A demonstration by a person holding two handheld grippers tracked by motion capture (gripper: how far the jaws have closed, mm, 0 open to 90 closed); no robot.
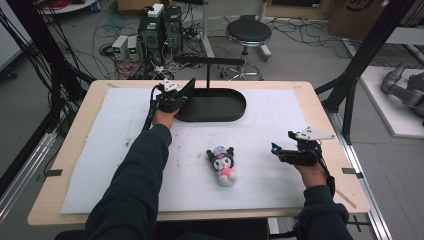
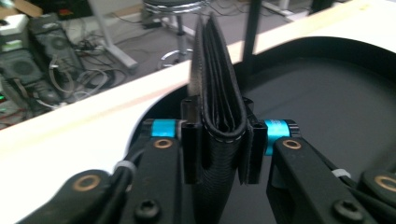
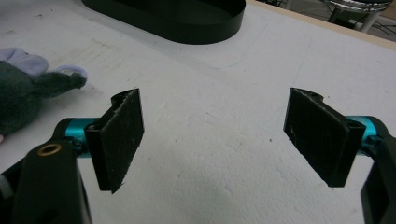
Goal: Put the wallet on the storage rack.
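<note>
The left gripper pinches a black folded wallet between its two pads, the fold pointing down toward the camera and the open edges standing up and away; in the left gripper view the pads sit flush against both faces of the wallet, though the grip looks light. In the high view this gripper hangs at the left end of the black oval tray, so the wallet is held on edge right over the tray's rim. The step in hand appears to be setting the wallet down inside the tray. To do it well, the person should carry the wallet fully past the rim, lower it until its bottom edge meets the tray floor, and only then spread the jaws, since a wallet let go on edge is likely to topple. The tray's upright post stands close by and should be kept clear of. The right gripper rests with its jaws spread wide and nothing between them, near the plush toy on the white mat.
</note>
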